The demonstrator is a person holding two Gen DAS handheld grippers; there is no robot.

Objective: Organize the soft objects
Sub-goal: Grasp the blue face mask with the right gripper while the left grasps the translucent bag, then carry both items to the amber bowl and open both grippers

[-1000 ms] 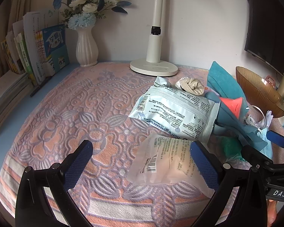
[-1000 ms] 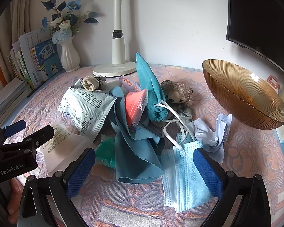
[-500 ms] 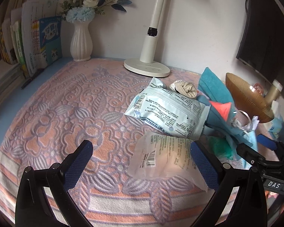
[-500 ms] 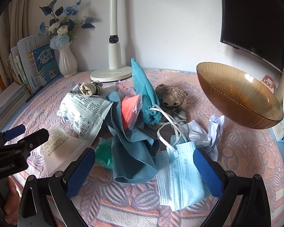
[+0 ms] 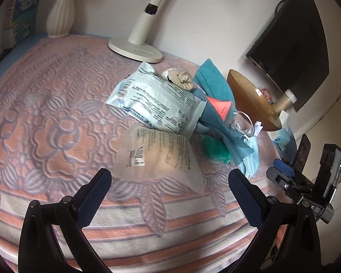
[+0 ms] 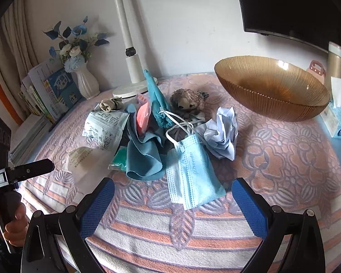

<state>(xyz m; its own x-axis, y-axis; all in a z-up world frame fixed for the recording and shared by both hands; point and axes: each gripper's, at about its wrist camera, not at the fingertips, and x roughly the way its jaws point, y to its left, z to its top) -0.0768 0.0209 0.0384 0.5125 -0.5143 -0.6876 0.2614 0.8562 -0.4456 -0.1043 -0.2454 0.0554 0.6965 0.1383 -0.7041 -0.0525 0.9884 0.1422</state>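
Soft objects lie heaped on the patterned blanket (image 6: 284, 159), left of the amber bowl (image 6: 272, 91): blue face mask (image 6: 193, 166), teal cloth (image 6: 143, 157), plush toy (image 6: 188, 100), crumpled paper (image 6: 222, 134), printed packet (image 5: 156, 102). Left gripper (image 5: 170, 191) and right gripper (image 6: 172, 202) both hover with jaws spread wide, holding nothing.

Blue face mask (image 6: 193, 170) (flat) beside amber bowl (image 6: 272, 91)

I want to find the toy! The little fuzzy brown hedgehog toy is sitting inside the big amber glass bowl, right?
Not quite. The little fuzzy brown hedgehog toy sits on the patterned pink blanket, beside the big amber glass bowl, which is empty. The right wrist view shows it.
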